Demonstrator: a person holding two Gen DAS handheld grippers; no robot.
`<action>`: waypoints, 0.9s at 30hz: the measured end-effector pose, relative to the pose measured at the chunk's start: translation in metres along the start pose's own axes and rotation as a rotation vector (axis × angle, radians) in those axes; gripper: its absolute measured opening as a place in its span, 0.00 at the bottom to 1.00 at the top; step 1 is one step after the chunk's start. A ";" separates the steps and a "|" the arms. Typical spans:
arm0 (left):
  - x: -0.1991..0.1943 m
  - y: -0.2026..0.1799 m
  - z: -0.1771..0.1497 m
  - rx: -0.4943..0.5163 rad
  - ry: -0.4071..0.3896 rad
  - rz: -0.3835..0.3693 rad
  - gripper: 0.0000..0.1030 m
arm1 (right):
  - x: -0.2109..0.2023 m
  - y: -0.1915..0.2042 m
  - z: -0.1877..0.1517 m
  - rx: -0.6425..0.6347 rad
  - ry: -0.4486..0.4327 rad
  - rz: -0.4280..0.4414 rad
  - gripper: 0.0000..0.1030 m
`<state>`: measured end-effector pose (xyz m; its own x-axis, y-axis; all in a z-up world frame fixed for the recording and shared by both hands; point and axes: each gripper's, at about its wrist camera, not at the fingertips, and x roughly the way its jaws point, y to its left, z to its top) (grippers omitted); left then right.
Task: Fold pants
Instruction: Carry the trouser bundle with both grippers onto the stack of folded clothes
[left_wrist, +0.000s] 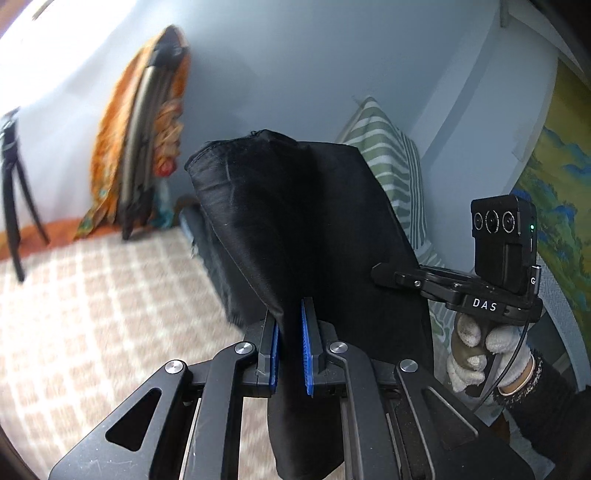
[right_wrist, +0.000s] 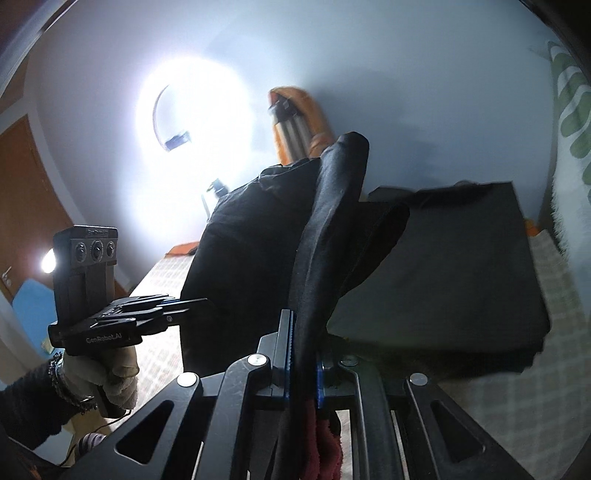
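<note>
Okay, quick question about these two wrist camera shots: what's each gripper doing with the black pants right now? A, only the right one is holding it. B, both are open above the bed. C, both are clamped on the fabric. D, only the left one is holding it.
C: the left gripper and the right gripper each have black pants fabric pinched between their blue pads.

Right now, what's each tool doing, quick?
Left tool: closed on the black pants.
Right tool: closed on the black pants too.
</note>
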<state>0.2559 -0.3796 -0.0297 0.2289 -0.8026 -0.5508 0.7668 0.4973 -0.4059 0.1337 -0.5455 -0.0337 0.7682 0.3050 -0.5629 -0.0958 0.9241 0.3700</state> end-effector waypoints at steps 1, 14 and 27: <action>0.003 -0.001 0.003 0.010 0.000 -0.001 0.08 | 0.000 -0.006 0.005 0.000 -0.005 -0.010 0.07; 0.079 -0.007 0.060 0.022 -0.007 -0.029 0.08 | 0.000 -0.065 0.055 -0.033 -0.021 -0.130 0.07; 0.138 0.014 0.078 -0.005 0.016 0.034 0.08 | 0.044 -0.125 0.078 -0.009 0.010 -0.162 0.07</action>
<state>0.3454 -0.5091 -0.0545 0.2450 -0.7799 -0.5760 0.7558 0.5257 -0.3904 0.2283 -0.6655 -0.0472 0.7675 0.1538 -0.6223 0.0232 0.9635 0.2667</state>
